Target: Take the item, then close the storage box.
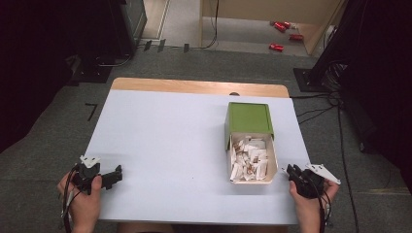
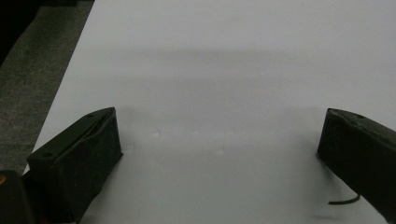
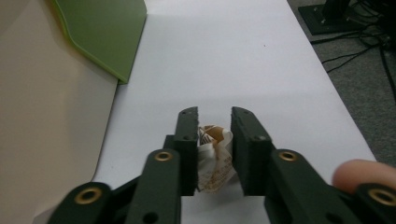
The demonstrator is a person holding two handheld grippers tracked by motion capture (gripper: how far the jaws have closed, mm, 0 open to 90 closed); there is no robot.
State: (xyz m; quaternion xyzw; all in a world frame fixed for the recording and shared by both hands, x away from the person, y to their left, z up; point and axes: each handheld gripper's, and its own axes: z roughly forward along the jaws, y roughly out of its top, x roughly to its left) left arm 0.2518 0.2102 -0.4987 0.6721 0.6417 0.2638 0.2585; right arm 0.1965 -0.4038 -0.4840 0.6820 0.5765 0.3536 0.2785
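As you look down in the high view, your left hand-held gripper (image 1: pixel 112 177) sits lower left, your right hand-held gripper (image 1: pixel 293 172) lower right beside the open box (image 1: pixel 249 141). Left gripper view: jaws wide apart over bare table (image 2: pixel 210 70). Right gripper view: jaws clamp a small packet (image 3: pixel 215 158), bottom centre.

A pale blue-white table top (image 1: pixel 170 141) with a strip of bare wood along its far edge stands on grey carpet (image 1: pixel 48 141). Beyond it are a light wooden partition (image 1: pixel 272 9) with several red objects (image 1: pixel 282 34) on the floor at its foot, and dark equipment stands to the left and right. Black cables (image 1: pixel 335 111) trail across the carpet on the right.
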